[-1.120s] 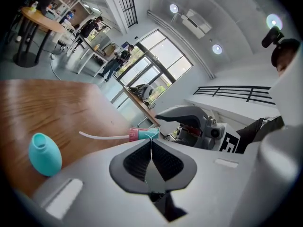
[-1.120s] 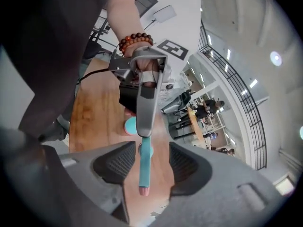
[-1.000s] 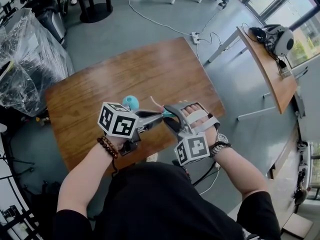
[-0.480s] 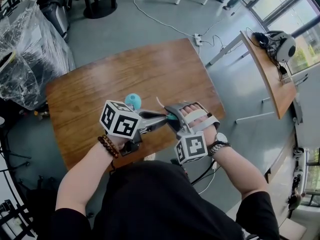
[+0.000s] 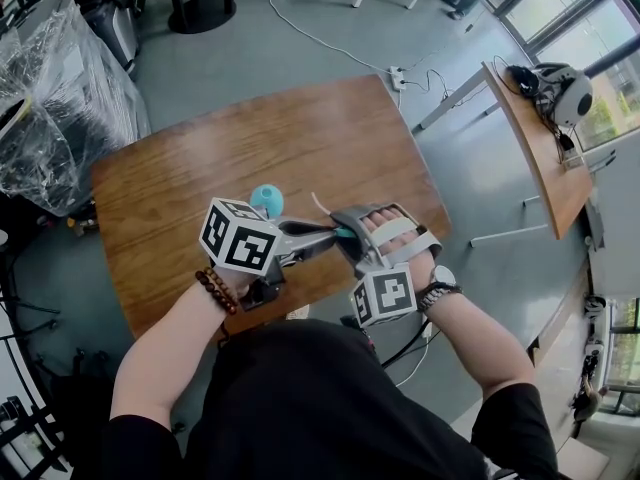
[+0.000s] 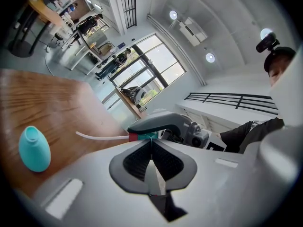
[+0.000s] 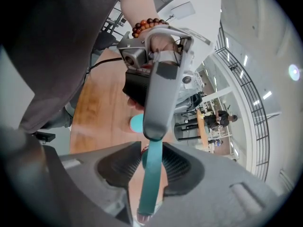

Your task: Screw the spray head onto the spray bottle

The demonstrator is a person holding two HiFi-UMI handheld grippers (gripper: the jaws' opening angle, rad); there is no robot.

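Found the spray head [image 7: 152, 174], teal with a bit of red and a thin white dip tube [image 6: 102, 136], up in the air over the near part of the wooden table [image 5: 250, 138], caught between the two grippers. Saw the left gripper [image 6: 149, 141] pointing roughly level and clamped on the head's end, its jaws brought together with only that thin part pinched at the tips. Saw the right gripper [image 7: 152, 151] angled downward with the long teal piece running between its pads. Found those jaws about half apart, having just been closing. Made out slivers of table on either side of the piece, and so no press on it yet. Traced the tube sticking out past both grippers toward the far side of the table.

Spotted the spray bottle [image 6: 34, 149], rounded and teal with an open neck, standing upright on the table. Placed it apart from the head, just beyond the left marker cube [image 5: 237, 238] in the head view. Noted a beaded bracelet [image 5: 215, 291] on the left wrist and a watch [image 5: 440, 280] on the right. Saw a power strip [image 5: 391, 71] with a white cable on the grey floor beyond the table. Saw a plastic-wrapped bundle [image 5: 60, 108] off to the left.
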